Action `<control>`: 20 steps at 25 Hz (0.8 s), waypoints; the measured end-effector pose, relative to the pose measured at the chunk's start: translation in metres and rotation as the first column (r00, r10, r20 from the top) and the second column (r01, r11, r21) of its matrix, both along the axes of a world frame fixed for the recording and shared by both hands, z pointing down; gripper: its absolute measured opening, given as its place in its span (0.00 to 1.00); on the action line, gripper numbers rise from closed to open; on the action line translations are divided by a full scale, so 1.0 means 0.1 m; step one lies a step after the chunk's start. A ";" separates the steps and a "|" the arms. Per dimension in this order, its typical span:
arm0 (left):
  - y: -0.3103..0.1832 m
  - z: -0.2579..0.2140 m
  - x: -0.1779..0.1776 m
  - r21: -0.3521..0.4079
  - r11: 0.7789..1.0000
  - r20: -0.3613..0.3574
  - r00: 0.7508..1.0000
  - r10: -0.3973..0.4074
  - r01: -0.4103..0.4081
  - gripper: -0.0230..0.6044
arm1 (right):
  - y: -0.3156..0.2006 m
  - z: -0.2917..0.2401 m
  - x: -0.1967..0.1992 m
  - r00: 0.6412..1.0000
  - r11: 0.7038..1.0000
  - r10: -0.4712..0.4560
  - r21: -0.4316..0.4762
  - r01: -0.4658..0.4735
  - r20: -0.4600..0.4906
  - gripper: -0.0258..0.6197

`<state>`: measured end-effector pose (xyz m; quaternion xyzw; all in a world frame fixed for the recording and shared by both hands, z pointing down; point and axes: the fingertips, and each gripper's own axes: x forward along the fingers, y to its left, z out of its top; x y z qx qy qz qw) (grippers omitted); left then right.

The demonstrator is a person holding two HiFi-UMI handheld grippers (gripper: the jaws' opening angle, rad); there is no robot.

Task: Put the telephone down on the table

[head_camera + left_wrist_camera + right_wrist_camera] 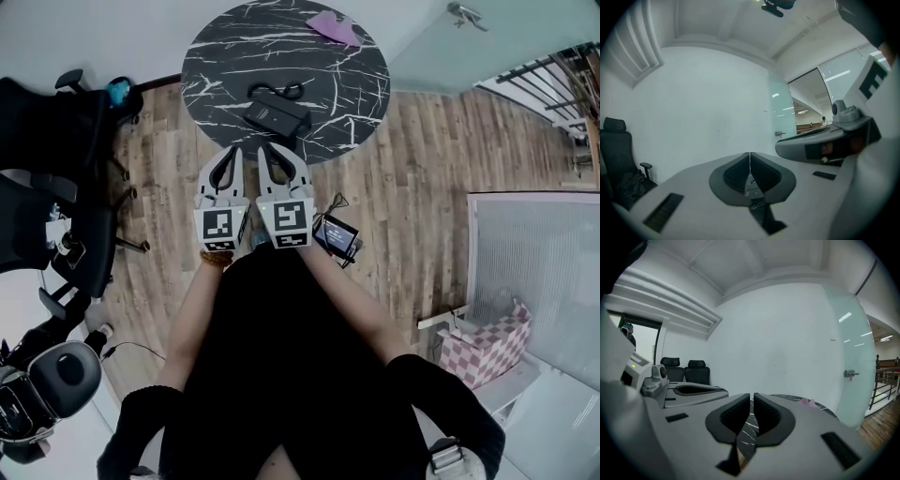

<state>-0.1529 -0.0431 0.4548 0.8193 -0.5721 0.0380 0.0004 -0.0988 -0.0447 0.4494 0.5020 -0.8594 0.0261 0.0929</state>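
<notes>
The black telephone (277, 114) lies on the round black marble table (356, 84), near its front edge, with its cord looped behind it. Neither gripper touches it. My left gripper (233, 150) and right gripper (266, 148) are held side by side just short of the table's near rim, pointing at the telephone. In the left gripper view the left gripper (750, 154) has its pads pressed together with nothing between them. In the right gripper view the right gripper (752, 397) stands shut and empty, with the table top (787, 400) showing beyond it. The telephone is hidden in both gripper views.
A pink object (333, 26) lies at the table's far side. Black office chairs (56, 187) stand to the left on the wooden floor. A small screen device (336, 234) with a cable hangs by the right hand. A pink checked box (492, 347) sits at the right.
</notes>
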 end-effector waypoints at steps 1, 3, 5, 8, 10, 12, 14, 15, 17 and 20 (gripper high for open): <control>0.00 0.00 0.00 -0.001 1.000 0.000 1.000 0.000 0.000 0.06 | 0.00 0.01 0.00 1.000 1.000 -0.002 -0.003 0.002 0.001 0.11; 0.01 0.01 0.00 -0.002 1.000 0.000 1.000 -0.001 0.001 0.06 | 0.00 0.02 -0.01 1.000 1.000 -0.005 -0.006 0.005 0.003 0.11; 0.02 0.01 0.00 -0.002 1.000 0.001 1.000 -0.002 0.002 0.06 | 0.01 0.02 -0.02 1.000 1.000 -0.008 -0.006 0.008 0.004 0.11; 0.02 0.02 -0.03 0.000 1.000 0.007 1.000 -0.012 0.012 0.06 | 0.01 0.03 -0.04 1.000 1.000 -0.016 -0.010 0.016 0.006 0.11; 0.03 0.02 -0.08 0.001 1.000 0.013 1.000 -0.026 0.026 0.06 | 0.02 0.06 -0.04 1.000 1.000 -0.022 -0.015 0.022 0.007 0.11; 0.05 0.02 -0.12 0.002 0.999 0.015 0.999 -0.037 0.037 0.06 | 0.04 0.08 -0.05 1.000 0.999 -0.026 -0.020 0.027 0.008 0.11; 0.08 0.04 -0.16 0.001 0.999 0.019 0.999 -0.044 0.044 0.06 | 0.07 0.11 -0.07 0.999 0.999 -0.032 -0.027 0.032 0.010 0.11; 0.09 0.04 -0.17 0.000 0.999 0.021 0.999 -0.045 0.045 0.06 | 0.08 0.12 -0.08 0.999 0.999 -0.034 -0.029 0.035 0.010 0.11; 0.11 0.06 -0.19 -0.002 0.999 0.027 0.998 -0.049 0.049 0.06 | 0.08 0.14 -0.10 0.999 0.999 -0.040 -0.033 0.040 0.012 0.11; 0.13 0.08 -0.22 -0.004 0.998 0.032 0.998 -0.056 0.056 0.06 | 0.08 0.15 -0.15 0.999 0.998 -0.049 -0.034 0.050 0.013 0.11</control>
